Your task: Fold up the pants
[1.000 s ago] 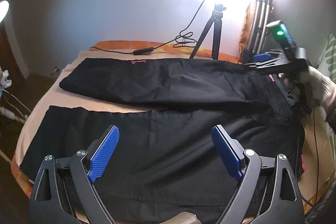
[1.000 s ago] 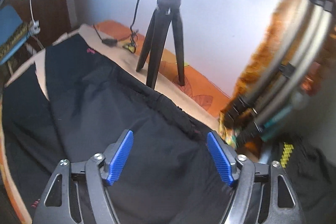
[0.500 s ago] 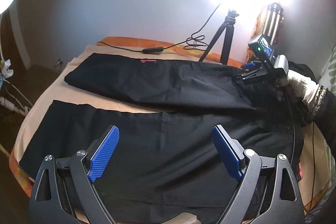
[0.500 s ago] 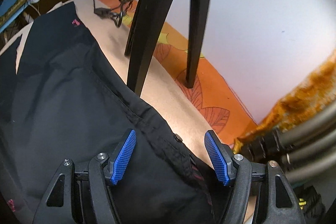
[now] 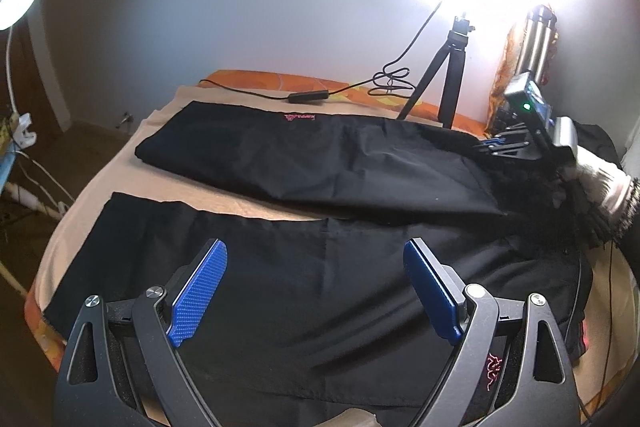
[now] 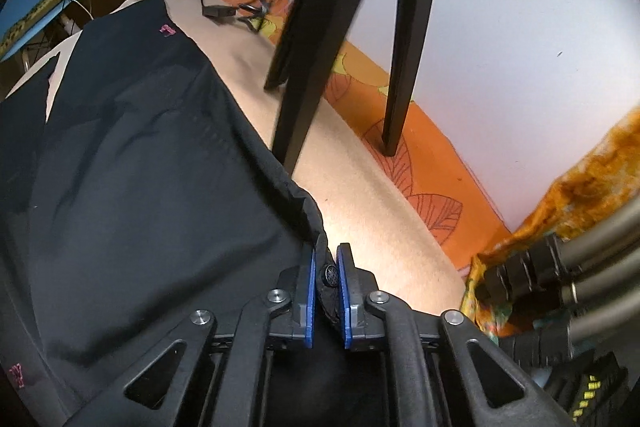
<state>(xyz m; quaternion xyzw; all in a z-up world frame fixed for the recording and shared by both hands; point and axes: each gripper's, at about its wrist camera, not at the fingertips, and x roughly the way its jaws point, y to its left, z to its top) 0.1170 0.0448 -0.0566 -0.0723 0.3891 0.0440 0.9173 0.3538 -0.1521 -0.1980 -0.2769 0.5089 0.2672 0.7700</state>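
Black pants (image 5: 312,163) lie spread flat on a beige sheet, legs pointing left, waist at the right. My left gripper (image 5: 316,291) is open and empty, hovering above the near leg (image 5: 304,267). My right gripper (image 6: 326,263) is shut on the far waist edge of the pants (image 6: 140,163), with a black button (image 6: 330,275) between its blue pads. It also shows in the left wrist view (image 5: 500,145) at the far right, held by a gloved hand.
A black tripod (image 5: 448,75) stands on the bed's far side, close to the right gripper (image 6: 320,39). A cable with an inline switch (image 5: 308,97) lies behind the pants. Folded metal stands (image 5: 540,39) lean at the right. The bed's left edge (image 5: 44,267) drops off.
My right gripper has moved down to the far waist edge and closed on it. My left gripper has stayed open while its view pulled back a little.
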